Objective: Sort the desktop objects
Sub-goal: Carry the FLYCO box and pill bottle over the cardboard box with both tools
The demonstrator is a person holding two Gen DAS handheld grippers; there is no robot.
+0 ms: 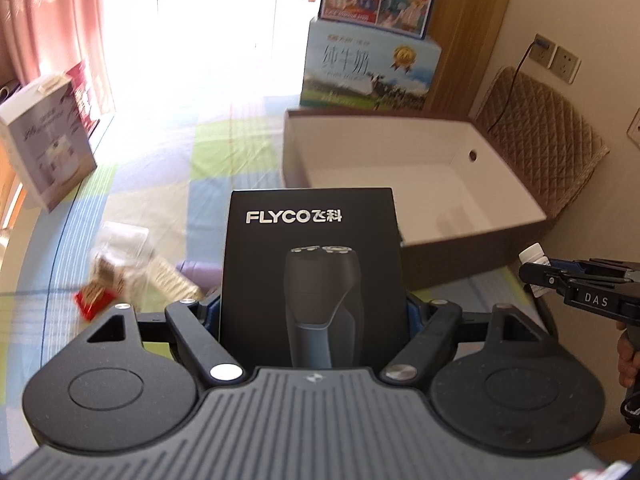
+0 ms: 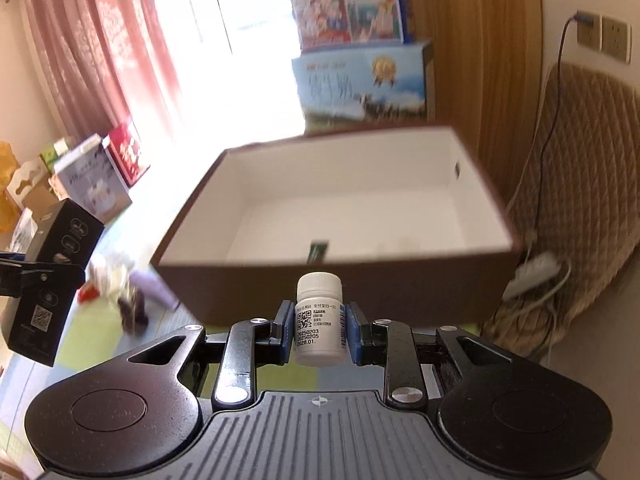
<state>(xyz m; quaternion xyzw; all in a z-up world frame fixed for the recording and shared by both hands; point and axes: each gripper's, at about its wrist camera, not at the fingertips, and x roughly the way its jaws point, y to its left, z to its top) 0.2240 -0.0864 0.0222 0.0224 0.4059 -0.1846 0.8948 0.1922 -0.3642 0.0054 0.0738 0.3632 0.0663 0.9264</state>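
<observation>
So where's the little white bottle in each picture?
Left wrist view: the bottle peeks out at the far right edge, shut in the right gripper.
Right wrist view: bottle at centre, upright in the gripper.
Shared landmark: the open brown box just behind it.

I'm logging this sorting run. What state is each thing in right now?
Left gripper: shut on the shaver box.
Shaver box: upright, held off the table.
Right gripper: shut on the pill bottle.
Pill bottle: upright, cap on, held before the brown box.
Brown box: open, nearly empty, one dark item inside.
Wall plug: plugged in.
</observation>
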